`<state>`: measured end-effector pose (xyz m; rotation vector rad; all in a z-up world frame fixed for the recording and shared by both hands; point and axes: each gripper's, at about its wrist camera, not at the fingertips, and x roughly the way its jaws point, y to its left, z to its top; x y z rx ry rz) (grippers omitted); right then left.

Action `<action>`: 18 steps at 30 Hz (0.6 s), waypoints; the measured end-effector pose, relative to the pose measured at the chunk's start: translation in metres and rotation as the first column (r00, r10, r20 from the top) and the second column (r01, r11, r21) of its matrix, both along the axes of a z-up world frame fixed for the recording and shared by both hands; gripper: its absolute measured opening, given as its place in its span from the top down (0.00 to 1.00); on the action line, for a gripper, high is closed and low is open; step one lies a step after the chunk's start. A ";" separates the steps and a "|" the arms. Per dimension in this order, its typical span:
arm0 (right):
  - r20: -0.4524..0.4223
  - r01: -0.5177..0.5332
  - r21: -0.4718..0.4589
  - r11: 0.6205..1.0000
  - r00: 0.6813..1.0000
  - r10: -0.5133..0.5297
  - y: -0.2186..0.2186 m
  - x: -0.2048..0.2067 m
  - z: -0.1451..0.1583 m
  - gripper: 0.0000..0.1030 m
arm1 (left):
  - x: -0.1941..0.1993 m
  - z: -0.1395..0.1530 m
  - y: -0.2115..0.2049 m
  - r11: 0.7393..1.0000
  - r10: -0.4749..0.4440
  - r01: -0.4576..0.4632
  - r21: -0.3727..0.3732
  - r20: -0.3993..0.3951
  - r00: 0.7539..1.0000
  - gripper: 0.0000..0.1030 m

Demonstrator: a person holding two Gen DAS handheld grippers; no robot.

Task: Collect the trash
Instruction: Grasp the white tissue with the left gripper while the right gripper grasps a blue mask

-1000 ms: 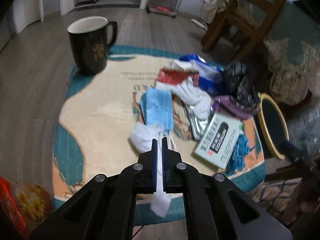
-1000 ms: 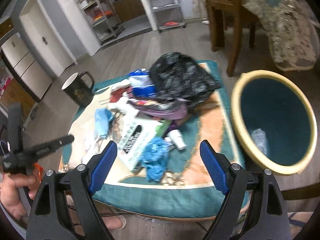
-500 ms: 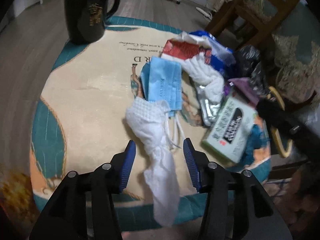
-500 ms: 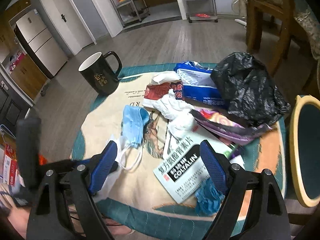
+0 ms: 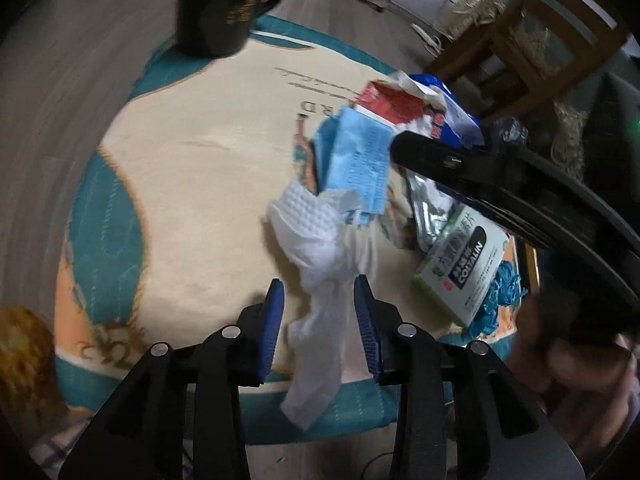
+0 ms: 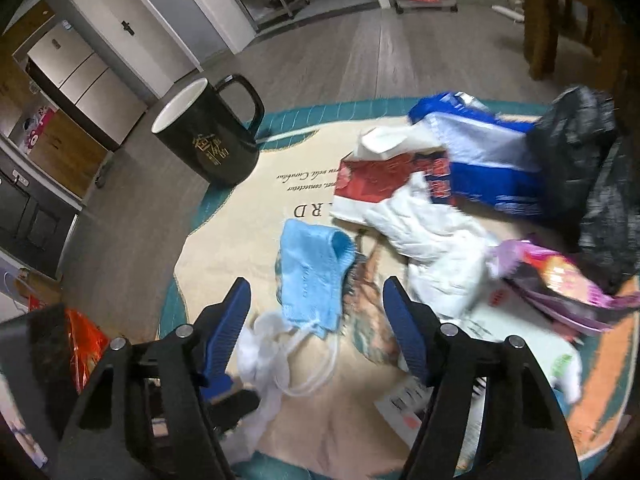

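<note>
Trash lies on a round cushioned stool top (image 5: 192, 184). A white crumpled tissue (image 5: 320, 240) lies at its near edge, its tail hanging between the open fingers of my left gripper (image 5: 319, 320). A blue face mask (image 5: 356, 160) lies just beyond it and also shows in the right wrist view (image 6: 312, 268). My right gripper (image 6: 316, 324) is open with its fingers either side of the mask; its arm crosses the left wrist view (image 5: 500, 188). A white medicine box (image 5: 464, 256), a red packet (image 6: 384, 176), a blue bag (image 6: 480, 160) and a black bag (image 6: 580, 152) lie to the right.
A black mug (image 6: 208, 136) stands at the stool's far left edge. A wooden chair (image 5: 540, 28) stands behind on the right. An orange bag (image 6: 80, 340) lies on the floor at the left. White crumpled plastic (image 6: 440, 256) and a purple wrapper (image 6: 560, 280) lie among the trash.
My left gripper has opened and let go of the white tissue, which now lies on the stool. My right gripper has swung left from the yellow bin to over the blue mask.
</note>
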<state>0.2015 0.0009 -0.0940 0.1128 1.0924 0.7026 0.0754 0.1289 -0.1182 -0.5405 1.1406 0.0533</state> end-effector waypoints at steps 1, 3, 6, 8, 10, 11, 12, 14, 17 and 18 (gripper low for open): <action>-0.011 0.000 -0.002 1.000 1.000 0.000 0.005 0.002 -0.004 0.38 | -0.002 0.000 0.004 1.000 0.010 -0.010 0.000 -0.001 1.000 0.63; -0.024 0.000 -0.010 1.000 1.000 0.000 0.011 0.006 -0.010 0.43 | -0.006 0.000 0.011 0.999 0.033 -0.033 0.001 -0.011 0.999 0.63; -0.045 -0.011 -0.048 0.999 0.999 0.009 0.017 0.011 -0.022 0.55 | -0.008 -0.001 0.016 0.999 0.048 -0.048 -0.005 -0.020 0.999 0.63; -0.050 -0.021 -0.062 0.998 0.999 0.017 0.014 0.010 -0.027 0.83 | -0.005 -0.001 0.013 0.999 0.044 -0.045 -0.016 -0.019 0.999 0.62; -0.037 -0.024 -0.045 0.999 0.999 0.022 0.007 0.008 -0.023 0.91 | -0.003 0.000 0.010 0.999 0.031 -0.031 -0.012 -0.012 0.999 0.60; -0.027 -0.023 -0.034 0.999 0.999 0.022 0.002 0.006 -0.019 0.94 | -0.001 0.001 0.007 1.000 0.028 -0.028 -0.010 -0.009 1.000 0.58; -0.017 -0.023 -0.026 0.999 1.000 0.022 -0.002 0.005 -0.014 0.94 | 0.001 0.000 0.006 1.000 0.023 -0.023 -0.005 -0.009 1.000 0.58; 0.019 -0.024 -0.005 1.000 1.000 0.024 -0.013 0.000 0.000 0.95 | 0.005 -0.002 0.001 1.000 0.017 -0.017 0.007 -0.014 1.000 0.58; 0.082 -0.025 0.015 1.000 0.996 0.024 -0.028 -0.007 0.024 0.95 | 0.010 -0.007 -0.006 0.999 -0.006 0.007 0.033 -0.023 1.000 0.58; 0.100 -0.028 0.020 0.999 0.995 0.026 -0.034 -0.011 0.031 0.95 | 0.012 -0.009 -0.008 0.999 -0.014 0.015 0.044 -0.026 1.000 0.58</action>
